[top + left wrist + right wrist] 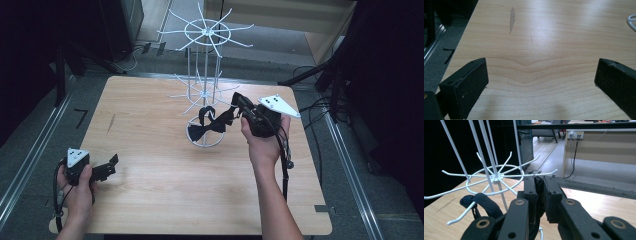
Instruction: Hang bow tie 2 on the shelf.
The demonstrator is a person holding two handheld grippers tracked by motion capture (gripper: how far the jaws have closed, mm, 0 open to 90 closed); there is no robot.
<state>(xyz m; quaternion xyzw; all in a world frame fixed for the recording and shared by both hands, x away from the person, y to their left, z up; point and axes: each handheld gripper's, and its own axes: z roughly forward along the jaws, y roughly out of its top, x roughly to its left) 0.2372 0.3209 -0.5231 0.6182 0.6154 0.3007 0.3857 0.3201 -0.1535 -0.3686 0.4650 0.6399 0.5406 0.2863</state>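
Left gripper: rests low at the near left corner of the counter, held in the person's left hand; it points toward the middle of the wood.
Left fingers: spread wide, with bare wood between them and nothing in their hold.
Counter mark: a dark streak on the wood, well ahead of the left gripper.
White wire rack: stands upright toward the far middle of the counter, with two tiers of spoke-like hooks and a ring base.
Black bow tie: its bow lies over the rack's ring base; its strap loops over a hook of the lower tier and runs right to the right gripper.
Right gripper: held up above the counter just right of the rack, in the person's right hand.
Right fingers: nearly closed, pinching a fold of the black strap, close beside the lower hooks.
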